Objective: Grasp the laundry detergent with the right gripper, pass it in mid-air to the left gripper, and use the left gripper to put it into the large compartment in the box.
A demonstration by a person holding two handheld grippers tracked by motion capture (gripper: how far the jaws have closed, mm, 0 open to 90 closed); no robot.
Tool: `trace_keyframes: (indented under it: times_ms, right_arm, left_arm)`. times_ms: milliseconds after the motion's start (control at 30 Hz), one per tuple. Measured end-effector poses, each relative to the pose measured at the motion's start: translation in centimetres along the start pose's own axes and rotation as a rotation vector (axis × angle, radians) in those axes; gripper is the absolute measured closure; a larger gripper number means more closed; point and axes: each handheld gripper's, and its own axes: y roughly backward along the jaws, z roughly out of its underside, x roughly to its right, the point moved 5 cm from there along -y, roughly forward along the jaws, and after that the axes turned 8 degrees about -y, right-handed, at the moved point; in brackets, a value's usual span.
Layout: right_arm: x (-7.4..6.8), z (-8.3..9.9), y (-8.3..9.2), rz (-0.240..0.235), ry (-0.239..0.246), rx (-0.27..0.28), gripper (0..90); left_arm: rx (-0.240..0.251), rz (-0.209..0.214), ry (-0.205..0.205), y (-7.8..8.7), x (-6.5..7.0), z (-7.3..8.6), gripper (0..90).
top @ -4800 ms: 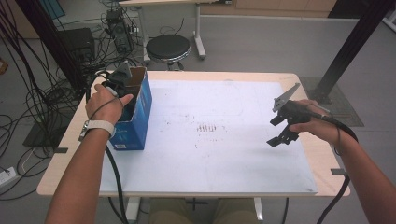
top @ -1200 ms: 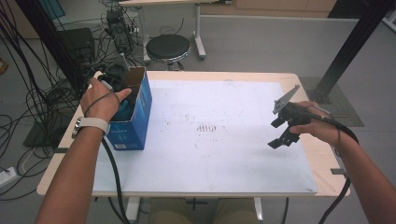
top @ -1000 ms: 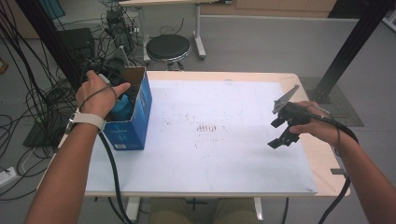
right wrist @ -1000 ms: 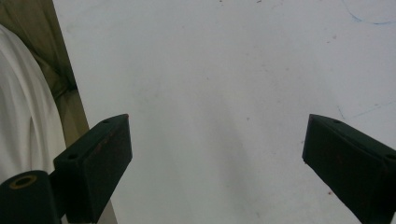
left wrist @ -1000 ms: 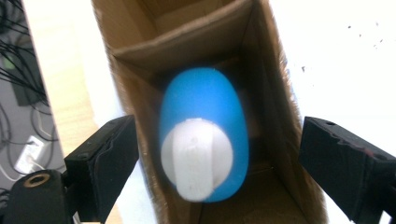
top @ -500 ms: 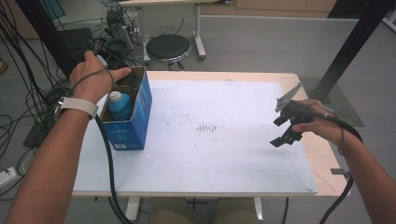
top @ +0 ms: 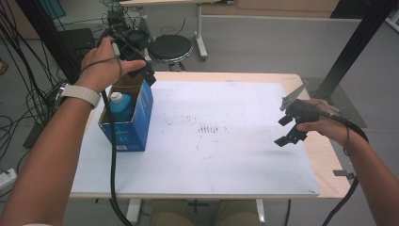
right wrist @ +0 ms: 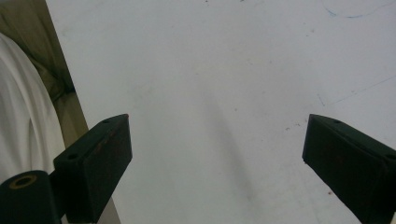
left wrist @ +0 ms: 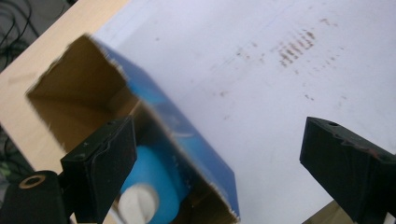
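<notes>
Left gripper (top: 141,66) hovers with jaws spread and empty above the far end of the open cardboard box (top: 136,117), a blue-printed carton with raw brown inner walls standing at the left edge of the white mat (top: 226,150). Inside stands a blue plastic bottle (top: 120,106), cylindrical, smooth, with a white cap. Right gripper (top: 288,129), likewise released and holding nothing, hangs over the mat's right side. Likely hazards: the trailing cable (top: 113,155) could snag the light carton and tip it; a jaw might catch the thin cardboard rim; the slick bottle may slip from hard pads.
</notes>
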Motion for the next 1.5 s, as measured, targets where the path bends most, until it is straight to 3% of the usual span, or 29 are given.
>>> trace_keyframes:
  times_ms: [300,600,900,1500]
  right_arm:
    - [0.2,0.3,0.3,0.003,-0.011,0.003,8.2]
    - [0.3,0.5,0.3,0.005,-0.021,0.002,8.2]
    - [0.3,0.7,0.3,0.006,-0.030,0.002,8.2]
    - [0.2,1.2,-0.1,0.002,-0.045,0.007,8.0]
  left_arm:
    - [-0.019,0.051,-0.151,-1.1,2.4,-3.2,11.4]
    - [0.003,0.108,-0.284,-2.3,4.7,-5.6,11.4]
    - [0.007,0.130,-0.358,-3.8,6.5,-6.8,11.4]
    - [0.018,0.165,-0.430,-6.3,9.3,-8.0,11.9]
